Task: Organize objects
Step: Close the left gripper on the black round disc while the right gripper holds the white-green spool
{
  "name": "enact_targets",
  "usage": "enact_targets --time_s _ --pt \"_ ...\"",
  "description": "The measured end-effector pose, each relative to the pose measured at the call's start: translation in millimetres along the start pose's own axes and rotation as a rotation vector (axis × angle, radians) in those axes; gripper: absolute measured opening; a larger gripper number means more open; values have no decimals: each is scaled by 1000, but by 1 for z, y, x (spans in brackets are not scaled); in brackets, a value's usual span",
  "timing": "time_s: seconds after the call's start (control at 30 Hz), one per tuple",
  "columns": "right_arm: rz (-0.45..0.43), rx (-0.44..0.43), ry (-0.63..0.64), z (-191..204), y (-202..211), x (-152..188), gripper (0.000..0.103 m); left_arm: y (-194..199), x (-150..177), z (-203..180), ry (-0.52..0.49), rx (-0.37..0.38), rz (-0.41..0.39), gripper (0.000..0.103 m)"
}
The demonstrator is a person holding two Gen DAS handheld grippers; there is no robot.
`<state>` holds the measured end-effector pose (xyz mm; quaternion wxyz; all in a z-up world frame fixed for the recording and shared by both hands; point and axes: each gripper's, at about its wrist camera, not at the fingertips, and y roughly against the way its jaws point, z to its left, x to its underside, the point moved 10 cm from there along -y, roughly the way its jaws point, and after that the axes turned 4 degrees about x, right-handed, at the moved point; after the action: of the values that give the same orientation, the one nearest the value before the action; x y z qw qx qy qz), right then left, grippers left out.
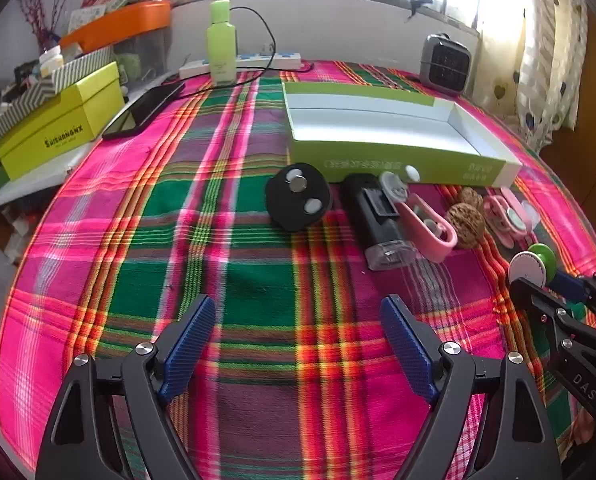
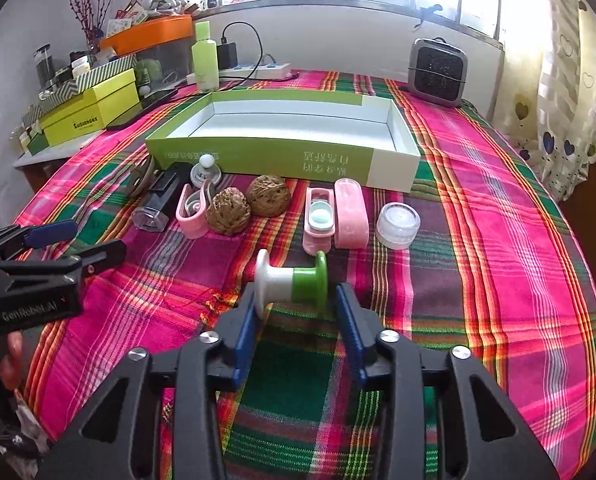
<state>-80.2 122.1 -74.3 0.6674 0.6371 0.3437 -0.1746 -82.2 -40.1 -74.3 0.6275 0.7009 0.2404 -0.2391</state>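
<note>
My right gripper [image 2: 296,298] is shut on a white-and-green spool [image 2: 290,278], its blue pads against the two end flanges just above the plaid cloth. The left wrist view shows the same spool [image 1: 531,266] at the far right. My left gripper [image 1: 298,308] stands wide open over bare cloth with nothing between its fingers. An open green-and-white box [image 2: 258,154] lies behind a row of small items: a black disc [image 1: 298,202], a black device with a clear end [image 1: 377,220], pink clips [image 2: 192,212], two walnuts [image 2: 228,212], a pink case [image 2: 349,216] and a clear jar [image 2: 397,220].
A small grey heater [image 2: 437,72] stands at the back right. A green bottle [image 2: 205,58], a power strip [image 2: 258,70] and a dark phone [image 1: 146,110] lie at the back left. A yellow-green box [image 1: 58,128] sits on a cluttered side shelf. A hand [image 2: 12,356] holds the left gripper.
</note>
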Motion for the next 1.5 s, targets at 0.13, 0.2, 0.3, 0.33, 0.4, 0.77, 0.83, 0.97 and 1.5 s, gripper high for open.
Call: enact_targets --time_s 0.13,0.2,0.3,0.33,0.4,0.77,0.83,0.97,1.5 --pt "-4 -11 5 0 -1 -2 33 1 -7 8 57 60 -7 84" --pt "-5 -15 7 0 0 -2 33 0 -10 11 71 67 -7 83" --pt "-6 -22 8 0 -1 -2 33 -1 -17 16 68 47 -16 82" --pt "-6 -23 8 0 -1 -3 33 -2 -19 18 65 40 -20 82" --pt "-6 -26 7 0 -1 -3 33 -5 -24 21 66 39 -25 82" --pt "-2 -30 22 2 -3 -6 33 -24 -42 28 100 63 -18 82" --pt "-1 -29 22 2 -3 -6 33 -25 -47 27 105 70 -24 82" --pt "1 -23 23 2 -4 -6 33 -32 -51 28 111 63 -18 82" --pt "1 -30 19 2 -4 -6 33 -44 -61 29 79 -23 -1 73"
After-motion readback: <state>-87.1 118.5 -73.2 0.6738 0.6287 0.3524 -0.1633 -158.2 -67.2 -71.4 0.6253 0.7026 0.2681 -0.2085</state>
